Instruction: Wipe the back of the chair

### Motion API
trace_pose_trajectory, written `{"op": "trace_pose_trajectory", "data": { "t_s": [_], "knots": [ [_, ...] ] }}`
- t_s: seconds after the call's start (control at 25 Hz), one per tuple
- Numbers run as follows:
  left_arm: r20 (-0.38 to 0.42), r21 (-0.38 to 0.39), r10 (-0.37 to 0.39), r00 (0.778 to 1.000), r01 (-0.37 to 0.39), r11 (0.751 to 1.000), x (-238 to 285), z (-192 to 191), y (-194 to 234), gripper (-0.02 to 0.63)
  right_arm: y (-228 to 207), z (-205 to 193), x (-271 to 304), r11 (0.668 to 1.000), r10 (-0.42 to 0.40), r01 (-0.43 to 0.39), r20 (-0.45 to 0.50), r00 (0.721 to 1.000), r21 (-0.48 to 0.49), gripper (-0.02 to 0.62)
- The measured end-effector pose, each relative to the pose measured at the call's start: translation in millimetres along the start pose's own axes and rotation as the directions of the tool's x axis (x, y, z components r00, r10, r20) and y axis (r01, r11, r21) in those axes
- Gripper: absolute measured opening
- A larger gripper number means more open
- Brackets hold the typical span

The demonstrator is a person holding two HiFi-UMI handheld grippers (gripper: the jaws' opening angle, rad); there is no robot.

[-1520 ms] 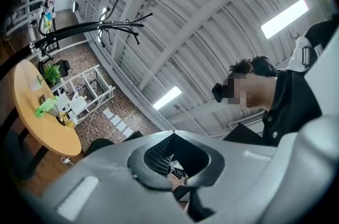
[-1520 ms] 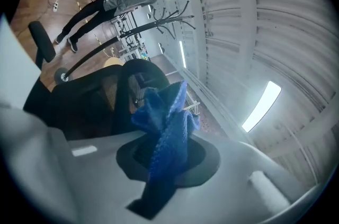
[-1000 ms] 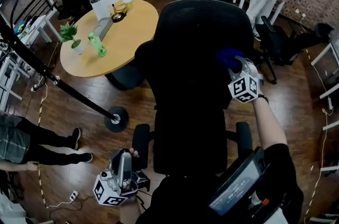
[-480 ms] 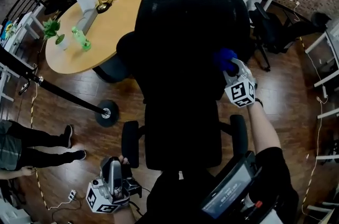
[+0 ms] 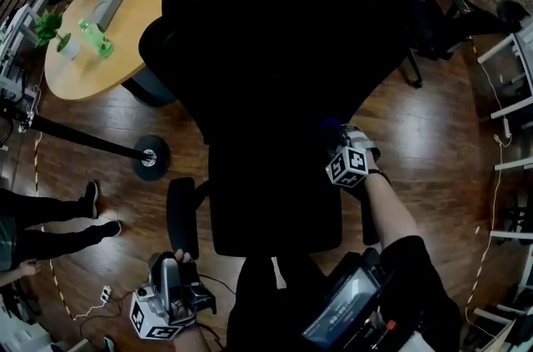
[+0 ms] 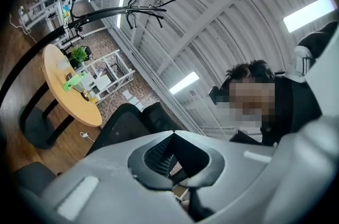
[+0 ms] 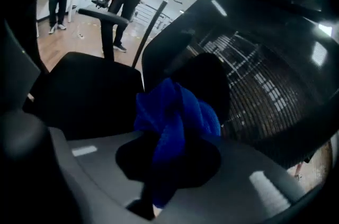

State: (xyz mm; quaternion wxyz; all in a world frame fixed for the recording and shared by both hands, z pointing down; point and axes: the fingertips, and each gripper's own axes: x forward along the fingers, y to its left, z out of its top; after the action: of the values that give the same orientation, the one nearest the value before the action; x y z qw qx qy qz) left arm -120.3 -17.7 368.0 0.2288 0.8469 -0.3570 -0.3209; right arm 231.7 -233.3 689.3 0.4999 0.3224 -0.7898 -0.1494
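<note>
While the right gripper (image 5: 336, 144) clenches a fluffy blue cloth (image 7: 177, 114) at the lower part of the black mesh chair back (image 5: 275, 26), frame centre | left gripper (image 6: 172, 135) closed on nothing; lower left

Chair (image 5: 275, 34) black, mesh back. Cloth (image 7: 177, 112) blue. Left gripper (image 6: 172, 134) and right gripper (image 7: 170, 135) grey; cube (image 5: 347, 166) black-white squares. Table (image 5: 92, 63) at 10 o'clock tan, bottle (image 5: 96, 38) green. Floor (image 5: 433, 126) brown wood.
</note>
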Motion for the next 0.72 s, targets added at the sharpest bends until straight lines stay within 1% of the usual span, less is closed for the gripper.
{"op": "trace_pose_trajectory", "data": {
  "t_s": [0.08,0.12,0.2,0.28,0.36,0.44,0.52,0.6,0.68,0.72],
  "knots": [
    [-0.004,0.006,-0.001,1.0,0.001,1.0,0,-4,-3,0.0,8,0,9,0.997,0.045,-0.045,-0.016,0.999,-0.059,0.051],
    [-0.007,0.012,-0.001,1.0,0.001,1.0,-2,-6,-5,0.0,17,-1,12,0.992,0.086,-0.089,-0.032,0.996,-0.091,0.051],
    [-0.009,0.025,0.009,1.0,-0.009,1.0,-7,-7,-8,0.0,42,-10,22,0.964,0.182,-0.198,-0.1,0.978,-0.18,0.051],
    [-0.003,0.038,0.028,1.0,-0.028,0.999,-13,-7,-10,0.0,59,-22,33,0.927,0.229,-0.269,-0.173,0.958,-0.261,0.051],
    [0.004,0.048,0.049,0.999,-0.049,0.998,-19,-8,-10,0.0,70,-29,40,0.902,0.263,-0.317,-0.209,0.942,-0.293,0.051],
    [0.01,0.056,0.067,0.998,-0.068,0.996,-25,-9,-9,0.0,75,-31,42,0.888,0.289,-0.348,-0.223,0.931,-0.3,0.051],
    [0.02,0.063,0.073,0.997,-0.074,0.995,-29,-7,-9,0.0,70,-27,40,0.883,0.29,-0.348,-0.218,0.932,-0.315,0.051],
    [0.034,0.068,0.064,0.997,-0.067,0.995,-29,-2,-11,0.0,56,-16,32,0.883,0.274,-0.326,-0.193,0.942,-0.337,0.051],
    [0.05,0.073,0.047,0.998,-0.05,0.996,-26,5,-16,0.0,31,12,16,0.899,0.242,-0.271,-0.126,0.962,-0.344,0.051],
    [0.057,0.076,0.033,0.998,-0.038,0.996,-23,9,-21,0.0,12,31,6,0.914,0.204,-0.218,-0.076,0.976,-0.343,0.051]
  ]
}}
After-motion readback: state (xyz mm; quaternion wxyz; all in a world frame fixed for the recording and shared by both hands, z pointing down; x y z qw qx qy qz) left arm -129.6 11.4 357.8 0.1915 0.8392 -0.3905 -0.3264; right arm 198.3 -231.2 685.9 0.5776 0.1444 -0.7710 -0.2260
